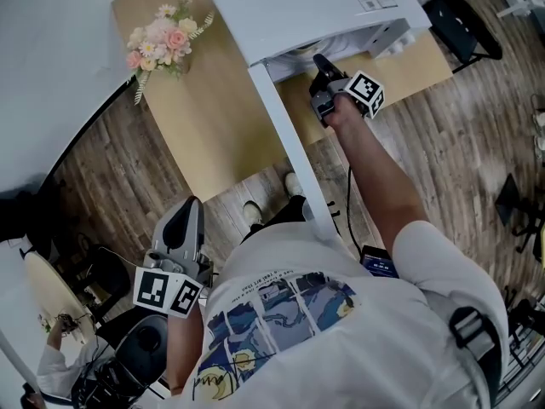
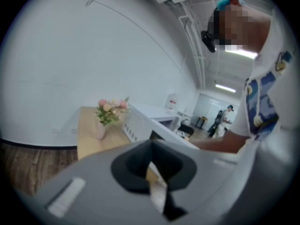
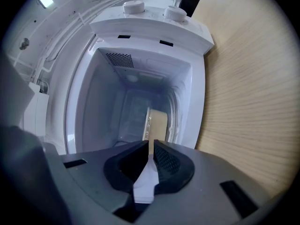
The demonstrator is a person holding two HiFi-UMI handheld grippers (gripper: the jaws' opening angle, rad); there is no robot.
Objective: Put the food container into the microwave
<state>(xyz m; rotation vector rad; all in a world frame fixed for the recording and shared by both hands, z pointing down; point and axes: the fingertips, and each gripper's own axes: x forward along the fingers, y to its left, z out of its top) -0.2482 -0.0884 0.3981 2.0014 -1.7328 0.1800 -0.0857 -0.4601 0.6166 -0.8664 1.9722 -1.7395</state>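
The white microwave stands on a wooden table with its door swung wide open. Deep in its cavity sits the food container, a small tan box with a clear edge. My right gripper hovers at the mouth of the cavity, apart from the container. In the right gripper view the right gripper has its jaws shut with nothing between them. My left gripper hangs low beside my body, away from the table, and in its own view the left gripper is shut and empty.
A vase of pink flowers stands on the table left of the microwave. The open door juts out toward me over the wooden floor. Two knobs show on the microwave's front panel. A black chair stands beyond the table.
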